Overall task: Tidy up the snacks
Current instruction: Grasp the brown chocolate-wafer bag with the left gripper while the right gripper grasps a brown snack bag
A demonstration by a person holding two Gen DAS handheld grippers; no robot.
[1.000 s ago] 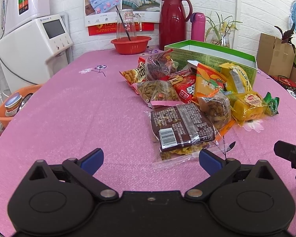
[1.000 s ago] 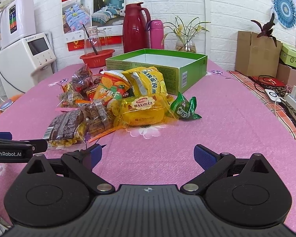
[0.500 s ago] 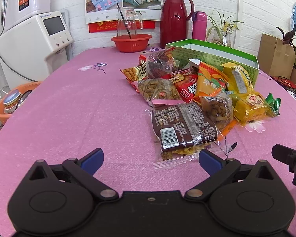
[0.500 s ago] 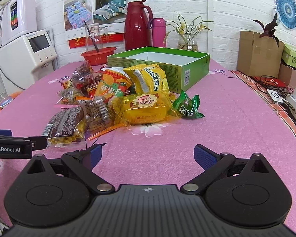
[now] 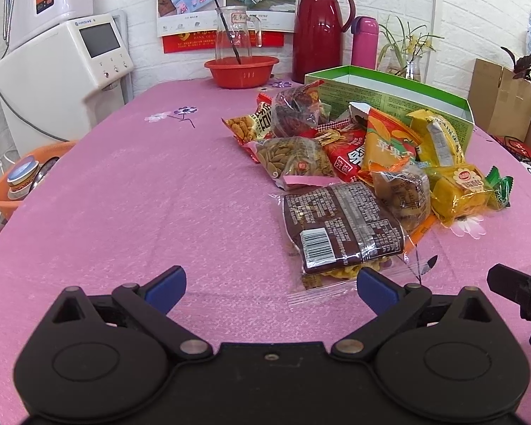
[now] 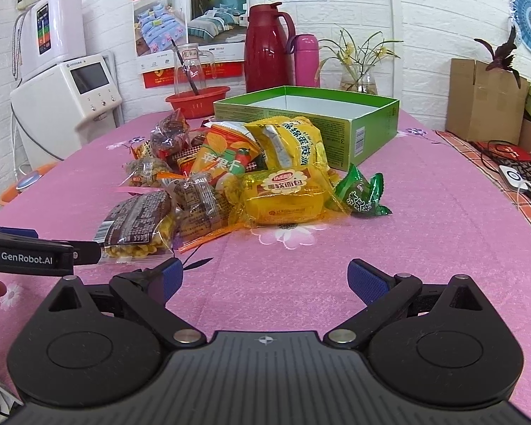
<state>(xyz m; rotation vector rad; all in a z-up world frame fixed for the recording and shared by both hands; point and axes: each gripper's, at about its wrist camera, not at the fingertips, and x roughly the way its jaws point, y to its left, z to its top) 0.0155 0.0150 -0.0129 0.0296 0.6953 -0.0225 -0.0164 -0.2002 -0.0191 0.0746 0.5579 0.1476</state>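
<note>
Plainly, both grippers hang spread and empty over the near edge of the pink-covered table [image 5: 124,191]. The left gripper [image 5: 270,283] sits just short of the brown corn-snack bag [image 5: 340,226], nearest of the heap mid-table; its clear seal could slip from a shallow pinch. The right gripper [image 6: 265,276] faces the yellow bread pack [image 6: 286,194]; crinkly neighbours may drag along. The green box [image 6: 368,131] waits behind the heap.

You've got a matt, finely textured pink tablecloth [image 5: 124,191]; snack packets [image 6: 283,194] in glossy crinkled plastic film; green box [image 6: 368,131] is smooth printed cardboard; your left gripper [image 5: 270,285] is matt black plastic with ribbed blue pads [image 5: 375,285]; red flask [image 6: 267,53] glossy.
</note>
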